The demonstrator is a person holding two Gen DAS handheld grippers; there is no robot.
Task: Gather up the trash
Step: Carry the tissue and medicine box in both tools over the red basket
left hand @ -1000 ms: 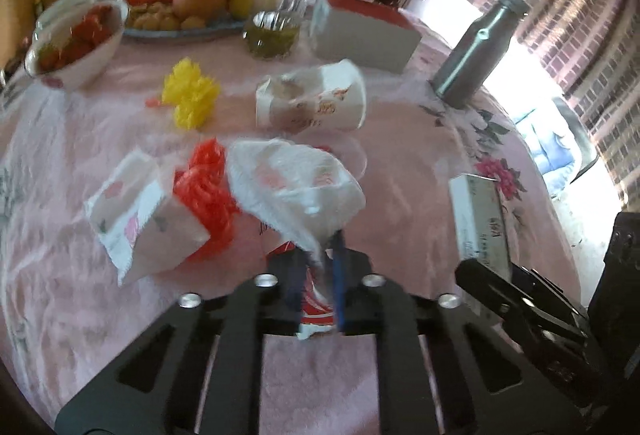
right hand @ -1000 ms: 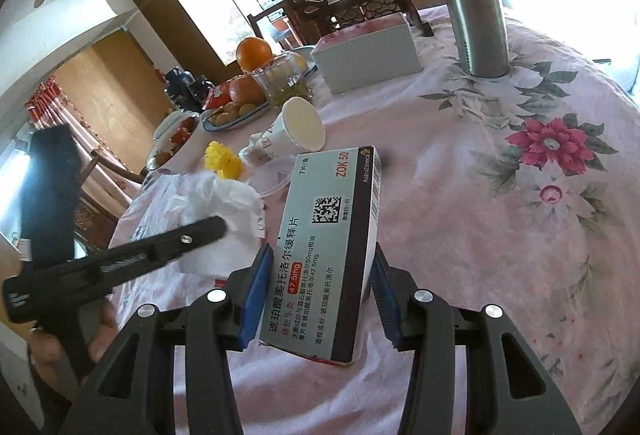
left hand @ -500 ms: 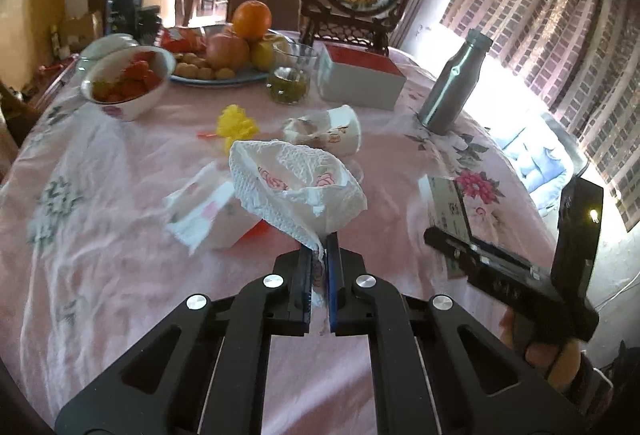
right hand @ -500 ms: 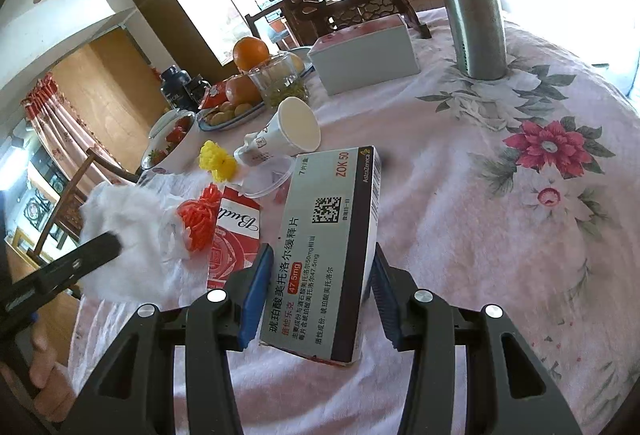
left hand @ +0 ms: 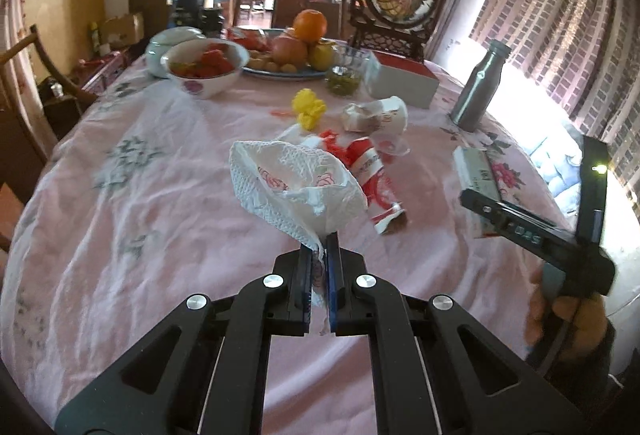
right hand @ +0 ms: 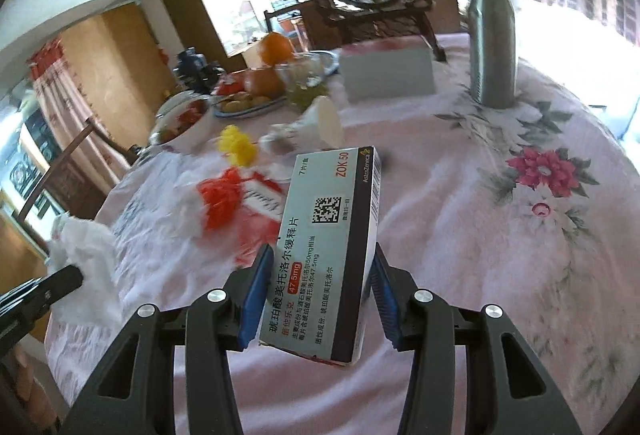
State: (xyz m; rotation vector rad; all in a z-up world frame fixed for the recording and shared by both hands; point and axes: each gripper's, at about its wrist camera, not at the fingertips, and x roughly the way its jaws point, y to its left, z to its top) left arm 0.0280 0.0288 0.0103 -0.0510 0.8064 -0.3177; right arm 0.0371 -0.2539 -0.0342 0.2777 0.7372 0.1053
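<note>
A round table with a pink flowery cloth (left hand: 132, 219) sits in a sunny room, with brown curtains (left hand: 560, 19) by the window and wooden chairs behind; fruit on a plate (left hand: 296, 51), a bowl of red food (left hand: 204, 69) and a silver bottle (left hand: 478, 87) stand at the far side.

The left gripper (left hand: 319, 241) is squeezed tight on a corner of a white crumpled napkin (left hand: 292, 183), which hangs up off the cloth; the right gripper (right hand: 318, 275) is clamped on a grey medicine box (right hand: 328, 247), held up in the air too.

What could go wrong: the napkin is pinched by only a thin bit, so it could tear or slip out if swung fast; the box pokes far out past the pads, so a bump could twist it loose.

More trash lies on the cloth: a red and white wrapper (left hand: 370, 175), an orange-red scrap (right hand: 220, 197), a yellow scrap (left hand: 308, 109) and a tipped paper cup (left hand: 380, 115); these sit close to the fruit, so a reach there could knock the glass bowl (left hand: 346, 75).
</note>
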